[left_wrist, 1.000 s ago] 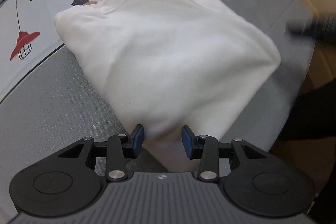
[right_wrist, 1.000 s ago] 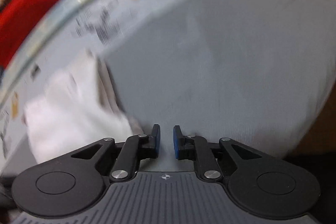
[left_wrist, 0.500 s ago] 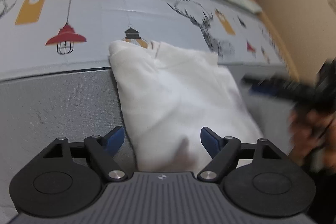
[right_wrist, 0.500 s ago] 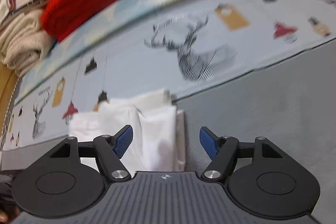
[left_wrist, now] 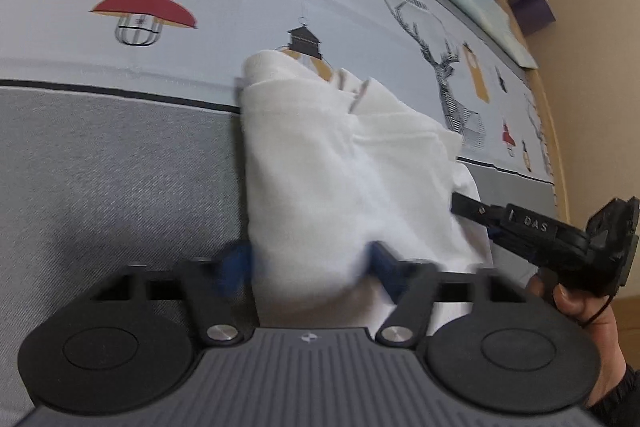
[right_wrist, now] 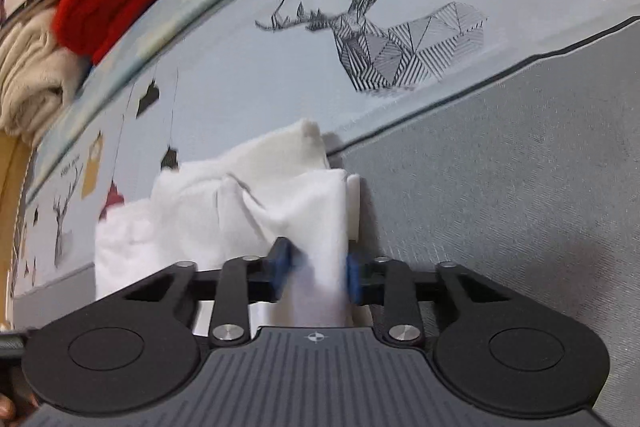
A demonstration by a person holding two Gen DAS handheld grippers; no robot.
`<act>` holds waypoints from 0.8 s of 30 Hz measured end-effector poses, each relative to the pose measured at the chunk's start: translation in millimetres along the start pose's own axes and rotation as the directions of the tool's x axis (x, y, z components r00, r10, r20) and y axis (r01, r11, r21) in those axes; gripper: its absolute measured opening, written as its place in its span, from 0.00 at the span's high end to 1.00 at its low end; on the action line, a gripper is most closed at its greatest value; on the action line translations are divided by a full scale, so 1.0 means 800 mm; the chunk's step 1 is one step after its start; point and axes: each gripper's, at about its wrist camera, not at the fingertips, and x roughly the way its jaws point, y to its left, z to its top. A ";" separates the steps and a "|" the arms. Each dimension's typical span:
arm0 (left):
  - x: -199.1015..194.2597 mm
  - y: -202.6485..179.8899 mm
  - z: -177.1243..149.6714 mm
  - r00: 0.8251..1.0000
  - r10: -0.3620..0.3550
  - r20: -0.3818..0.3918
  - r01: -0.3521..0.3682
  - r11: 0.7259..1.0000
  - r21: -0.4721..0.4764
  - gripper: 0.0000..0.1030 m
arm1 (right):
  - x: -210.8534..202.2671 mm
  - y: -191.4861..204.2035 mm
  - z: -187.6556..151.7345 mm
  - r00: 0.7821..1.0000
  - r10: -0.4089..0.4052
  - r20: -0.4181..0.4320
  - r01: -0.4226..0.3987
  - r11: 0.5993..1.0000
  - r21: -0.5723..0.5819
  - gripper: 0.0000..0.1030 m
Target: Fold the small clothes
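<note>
Jaws [right_wrist: 316,273] closer, apparently around cloth [right_wrist: 248,211]

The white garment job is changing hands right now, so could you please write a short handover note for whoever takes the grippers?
Left gripper: jaws have just been closing around the near edge of the white garment; blur hides whether the pads press yet.
Right gripper: jaws have just been closing; pads pinch a bunched fold at the garment's near right corner.
Garment: partly folded, layered bundle on the grey bedspread, its far end over the printed band.
Done: several folds are in.
Left: probably confirm the left grip, make the next fold, then smooth the bundle.
</note>
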 end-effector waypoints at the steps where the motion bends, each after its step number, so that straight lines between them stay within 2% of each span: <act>1: 0.002 0.001 0.001 1.000 0.007 0.002 -0.007 1.000 0.019 0.52 | -0.001 0.001 0.001 1.000 0.001 0.011 0.000 1.000 -0.004 0.81; 3: -0.004 0.003 0.006 1.000 -0.007 0.017 0.006 1.000 0.024 0.62 | -0.004 0.003 0.004 0.999 0.017 0.041 -0.017 1.000 0.008 0.85; 6: -0.029 0.000 0.018 0.993 0.012 0.121 -0.018 0.998 0.055 0.64 | -0.018 0.007 0.013 0.989 0.088 0.118 -0.091 0.996 0.021 0.88; 8: -0.049 0.001 0.026 0.981 0.021 0.194 -0.033 0.997 0.062 0.64 | -0.028 0.016 0.018 0.973 0.154 0.173 -0.155 0.988 -0.007 0.88; 10: -0.062 0.004 0.031 0.965 0.056 0.255 -0.068 0.997 0.041 0.59 | -0.036 0.026 0.019 0.957 0.182 0.226 -0.177 0.983 -0.044 0.92; 12: -0.072 0.007 0.032 0.945 0.122 0.303 -0.126 0.992 -0.005 0.56 | -0.037 0.029 0.023 0.956 0.149 0.253 -0.145 0.989 -0.038 0.91; 14: -0.080 0.002 0.031 0.934 0.138 0.330 -0.151 0.988 0.013 0.56 | -0.035 0.025 0.027 0.963 0.026 0.268 -0.025 1.000 -0.006 0.84; 15: -0.083 -0.004 0.029 0.935 0.123 0.332 -0.144 0.989 0.040 0.56 | -0.038 0.021 0.028 0.959 -0.018 0.282 0.014 1.000 0.016 0.84; 16: -0.084 -0.009 0.028 0.939 0.102 0.329 -0.131 0.989 0.066 0.56 | -0.042 0.018 0.028 0.953 -0.025 0.302 0.016 0.999 0.033 0.84; 18: -0.081 -0.021 0.024 0.948 0.075 0.309 -0.119 0.985 0.125 0.56 | -0.051 0.023 0.027 0.948 0.020 0.318 -0.021 1.000 -0.002 0.84; 20: -0.067 -0.023 0.019 0.964 0.086 0.251 -0.128 0.979 0.156 0.56 | -0.056 0.042 0.021 0.947 0.091 0.308 -0.055 0.991 -0.122 0.84; 22: -0.044 -0.020 0.014 0.977 0.145 0.155 -0.170 0.972 0.161 0.56 | -0.048 0.065 0.013 0.958 0.154 0.241 -0.096 0.967 -0.237 0.81; 23: -0.032 -0.016 0.009 0.974 0.198 0.112 -0.215 0.961 0.172 0.56 | -0.038 0.073 0.007 0.970 0.166 0.176 -0.112 0.952 -0.284 0.78; 24: -0.025 -0.014 0.003 0.965 0.245 0.095 -0.259 0.948 0.188 0.56 | -0.023 0.079 0.001 0.985 0.128 0.114 -0.085 0.942 -0.323 0.78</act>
